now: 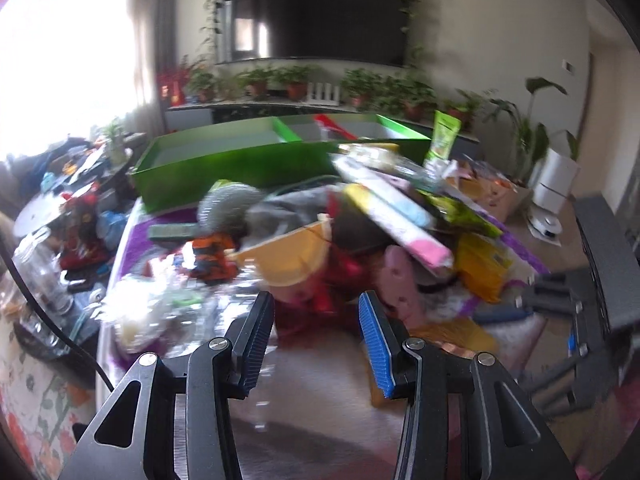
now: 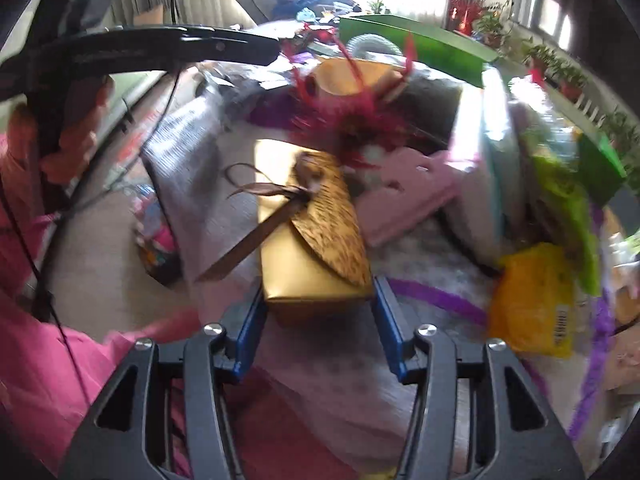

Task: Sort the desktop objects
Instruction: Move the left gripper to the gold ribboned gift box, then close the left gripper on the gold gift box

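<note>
A heap of mixed objects covers the table: a yellow bowl [image 1: 288, 258], a pink item [image 1: 400, 284], a yellow packet [image 1: 480, 268] and a long pastel box [image 1: 396, 216]. My left gripper [image 1: 317, 306] is open and empty in front of the heap. My right gripper [image 2: 318, 290] is shut on a gold gift box [image 2: 308, 256] with a brown ribbon and a leaf-shaped flap. The pink item [image 2: 408, 192], the yellow packet [image 2: 532, 296] and red feathers [image 2: 352, 120] lie beyond it. The other gripper [image 2: 172, 46] shows at the upper left.
A green divided tray [image 1: 224, 160] stands behind the heap, also in the right wrist view [image 2: 424, 40]. A steel scourer [image 1: 228, 204], an orange toy [image 1: 210, 256] and a green tube [image 1: 442, 136] lie about. A cluttered side table [image 1: 60, 216] stands left. Potted plants [image 1: 296, 80] line the back.
</note>
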The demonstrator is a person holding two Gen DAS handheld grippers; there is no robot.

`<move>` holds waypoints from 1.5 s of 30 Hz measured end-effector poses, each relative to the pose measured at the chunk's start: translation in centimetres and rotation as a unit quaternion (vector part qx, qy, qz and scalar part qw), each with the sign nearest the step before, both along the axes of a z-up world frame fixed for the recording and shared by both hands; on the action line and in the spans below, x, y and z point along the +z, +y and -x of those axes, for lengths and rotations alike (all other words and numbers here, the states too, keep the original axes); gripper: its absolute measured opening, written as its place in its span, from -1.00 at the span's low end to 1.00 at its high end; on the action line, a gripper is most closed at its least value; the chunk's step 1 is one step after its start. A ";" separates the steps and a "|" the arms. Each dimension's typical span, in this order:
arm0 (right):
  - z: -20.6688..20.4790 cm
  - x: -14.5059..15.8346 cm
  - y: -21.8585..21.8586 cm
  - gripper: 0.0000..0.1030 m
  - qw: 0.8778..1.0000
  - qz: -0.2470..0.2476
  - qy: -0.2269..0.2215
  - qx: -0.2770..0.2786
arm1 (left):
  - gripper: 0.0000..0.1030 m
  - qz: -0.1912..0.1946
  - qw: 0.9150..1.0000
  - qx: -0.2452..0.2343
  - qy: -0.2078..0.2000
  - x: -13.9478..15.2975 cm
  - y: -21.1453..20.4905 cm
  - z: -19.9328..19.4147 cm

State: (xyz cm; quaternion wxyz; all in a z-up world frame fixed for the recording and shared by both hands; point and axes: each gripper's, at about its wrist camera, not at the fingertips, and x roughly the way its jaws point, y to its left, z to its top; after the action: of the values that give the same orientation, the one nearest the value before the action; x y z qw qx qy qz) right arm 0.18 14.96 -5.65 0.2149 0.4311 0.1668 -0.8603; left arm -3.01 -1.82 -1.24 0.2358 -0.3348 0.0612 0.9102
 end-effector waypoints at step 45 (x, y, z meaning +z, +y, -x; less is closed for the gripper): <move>1.3 -1.0 3.1 -0.23 0.983 0.179 0.034 -0.029 | -0.32 0.014 1.000 -0.011 -0.026 -5.4 4.3 -4.7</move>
State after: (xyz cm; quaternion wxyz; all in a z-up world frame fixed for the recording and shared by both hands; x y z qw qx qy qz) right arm -1.12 18.02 -6.64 0.2579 0.3610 0.0042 -0.8962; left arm 1.65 2.50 -6.68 0.2427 -0.3609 0.0714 0.8976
